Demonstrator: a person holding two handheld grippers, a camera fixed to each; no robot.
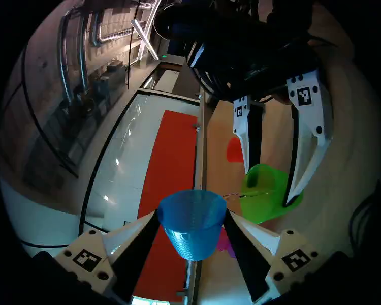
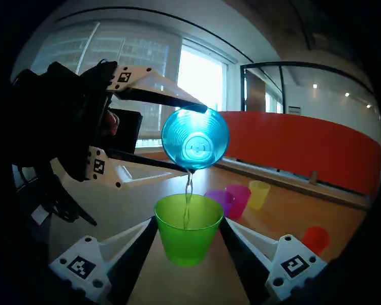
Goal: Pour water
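The left gripper (image 1: pixel 192 216) pinches the blue cup (image 1: pixel 192 223), one finger pressed to each side of it. In the right gripper view this cup hangs in the air, tipped over so that its mouth faces down and towards the camera, its bottom showing through the clear plastic. A thin stream of water (image 2: pixel 188 190) falls from its lower rim into the green cup (image 2: pixel 188 229) straight beneath.

The right gripper (image 2: pixel 188 221) clamps the green cup between both fingers and holds it upright, just below the blue one, the two cups apart. Seen from the left gripper view, the green cup sits beyond and to the right of the blue cup.

On the wooden worktop (image 2: pixel 277 218) behind the green cup stand a purple cup (image 2: pixel 221 198), a pink cup (image 2: pixel 237 198) and a yellow cup (image 2: pixel 258 193) in a close row, the purple and pink overlapping in view. A red cup (image 2: pixel 315 238) stands well apart to the right. A red panel (image 2: pixel 302 142) runs along the far edge.
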